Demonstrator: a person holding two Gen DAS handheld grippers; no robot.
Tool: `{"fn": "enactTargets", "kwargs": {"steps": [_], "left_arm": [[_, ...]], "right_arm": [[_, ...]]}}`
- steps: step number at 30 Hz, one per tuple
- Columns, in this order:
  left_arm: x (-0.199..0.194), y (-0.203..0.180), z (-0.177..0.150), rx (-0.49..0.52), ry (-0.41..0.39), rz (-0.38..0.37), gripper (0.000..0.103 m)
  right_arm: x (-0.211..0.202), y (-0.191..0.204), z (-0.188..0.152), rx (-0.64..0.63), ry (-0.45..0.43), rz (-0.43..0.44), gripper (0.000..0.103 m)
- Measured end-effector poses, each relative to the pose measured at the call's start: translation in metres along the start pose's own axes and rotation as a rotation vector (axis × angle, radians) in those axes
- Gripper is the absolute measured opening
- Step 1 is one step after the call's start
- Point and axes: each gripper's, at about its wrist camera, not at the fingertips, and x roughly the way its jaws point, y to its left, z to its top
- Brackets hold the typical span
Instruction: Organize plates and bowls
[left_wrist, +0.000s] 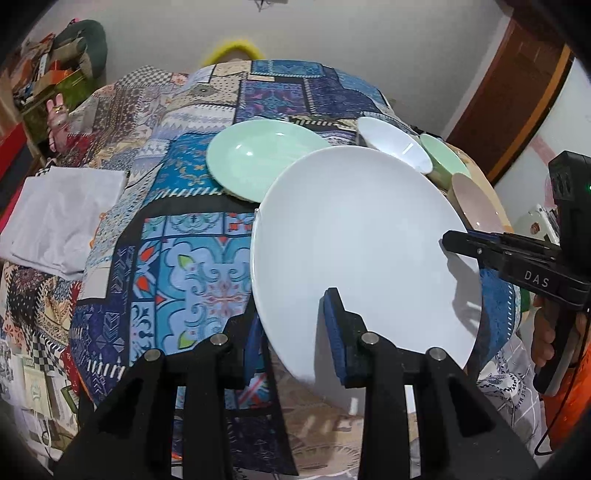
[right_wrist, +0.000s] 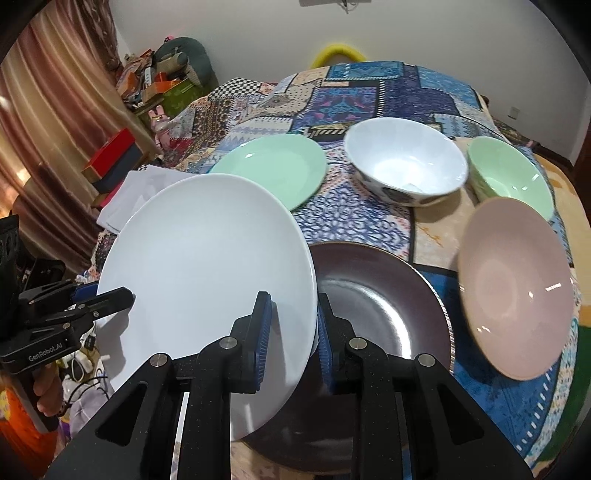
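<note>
Two grippers pinch one large round white plate (right_wrist: 207, 266) at opposite edges: the left gripper (left_wrist: 291, 332) at the bottom of its own view, the right gripper (right_wrist: 293, 328) low in its view. Lifted and tilted, the plate partly covers a dark brown plate (right_wrist: 380, 295) on the patchwork tablecloth (right_wrist: 354, 221). Behind sit a mint-green plate (right_wrist: 273, 166), white bowl (right_wrist: 406, 162), green bowl (right_wrist: 509, 177) and pink bowl (right_wrist: 517, 288).

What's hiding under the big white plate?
Under the white plate, which both grippers hold up, sits a dark brown plate on the patterned cloth. Its left part is covered, so anything there is hidden.
</note>
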Motion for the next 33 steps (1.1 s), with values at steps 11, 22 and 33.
{"fn": "enactTargets", "kwargs": {"steps": [11, 22, 33], "left_arm": [[0.019, -0.029, 0.004, 0.029, 0.041, -0.03, 0.032], [0.042, -0.048, 0.006, 0.066, 0.083, -0.036, 0.033], [0.063, -0.065, 0.01, 0.094, 0.116, -0.034, 0.033]], "right_arm": [[-0.011, -0.03, -0.015, 0.048, 0.003, -0.028, 0.022], [-0.011, -0.052, -0.03, 0.108, 0.018, -0.043, 0.022], [-0.01, -0.07, -0.039, 0.157, 0.032, -0.053, 0.022]]}}
